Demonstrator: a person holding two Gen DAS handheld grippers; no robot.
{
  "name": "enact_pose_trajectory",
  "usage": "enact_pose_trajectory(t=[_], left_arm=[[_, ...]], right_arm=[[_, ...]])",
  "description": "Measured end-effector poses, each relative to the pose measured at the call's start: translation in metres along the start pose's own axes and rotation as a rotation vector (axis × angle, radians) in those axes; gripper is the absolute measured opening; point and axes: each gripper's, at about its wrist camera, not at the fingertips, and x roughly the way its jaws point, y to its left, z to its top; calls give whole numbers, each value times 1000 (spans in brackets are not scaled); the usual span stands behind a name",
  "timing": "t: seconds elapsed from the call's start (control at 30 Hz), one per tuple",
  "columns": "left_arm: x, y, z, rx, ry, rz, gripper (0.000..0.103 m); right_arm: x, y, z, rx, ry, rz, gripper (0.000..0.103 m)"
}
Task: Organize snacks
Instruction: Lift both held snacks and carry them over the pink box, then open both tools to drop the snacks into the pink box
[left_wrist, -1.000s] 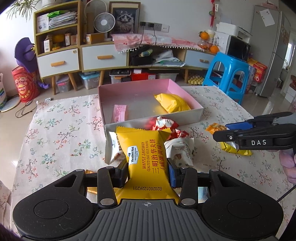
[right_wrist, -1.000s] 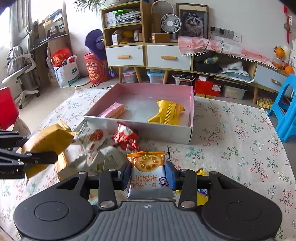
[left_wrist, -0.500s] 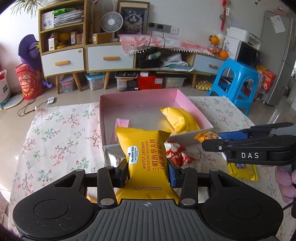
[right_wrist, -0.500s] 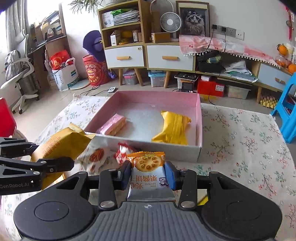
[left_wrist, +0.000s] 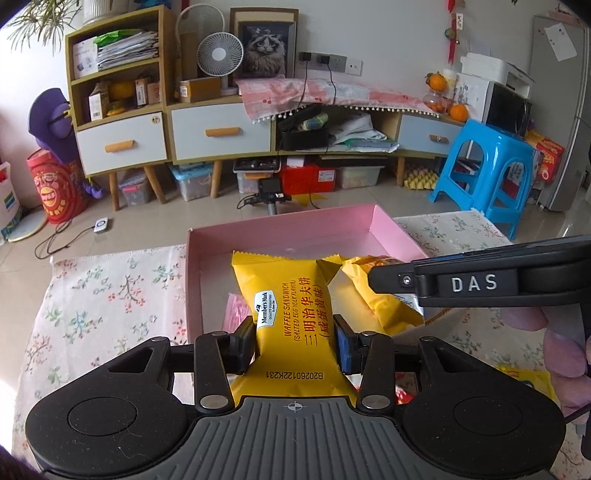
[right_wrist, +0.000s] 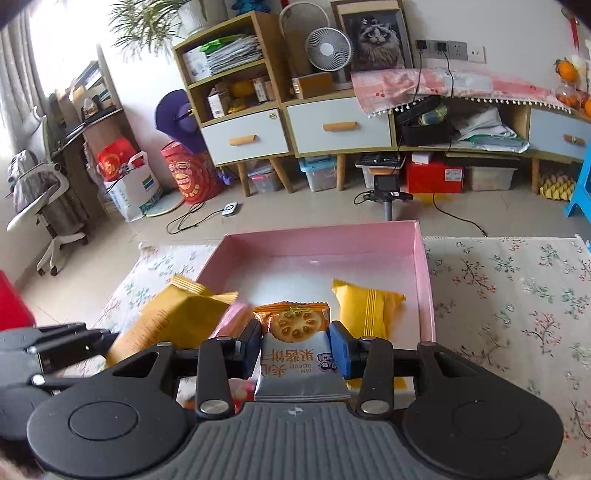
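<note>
My left gripper (left_wrist: 294, 339) is shut on a yellow waffle sandwich packet (left_wrist: 288, 306) and holds it over the near edge of the pink box (left_wrist: 280, 230). My right gripper (right_wrist: 294, 349) is shut on a silver and orange jam biscuit packet (right_wrist: 295, 350), also over the box's (right_wrist: 423, 280) near edge. A yellow packet (right_wrist: 364, 306) and a pink packet (left_wrist: 234, 312) lie inside the box. The right gripper shows in the left wrist view (left_wrist: 373, 275); the left gripper's packet shows in the right wrist view (right_wrist: 173, 321).
The box sits on a floral tablecloth (right_wrist: 517, 295). More snack packets lie by the near edge (left_wrist: 524, 380). A blue stool (left_wrist: 480, 170) stands at the right, cabinets (left_wrist: 221, 133) behind the table.
Both grippers have moved forward with their packets, from above the loose snack pile to over the pink box's near edge. Both stayed shut.
</note>
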Motion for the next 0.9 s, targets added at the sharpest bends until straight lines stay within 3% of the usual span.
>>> enact_pose_trajectory(t=[0.67, 0.73, 0.83, 0.9], left_arm=[[43, 3, 10, -25, -5, 79, 41], [42, 5, 9, -25, -17, 71, 43], [41, 7, 8, -15, -27, 71, 62], [39, 5, 8, -7, -33, 69, 63]], right_arm=[[32, -6, 4, 70, 29, -41, 32], [31, -4, 4, 61, 21, -46, 34], [28, -4, 5, 64, 13, -45, 42], [27, -4, 5, 65, 13, -46, 46]])
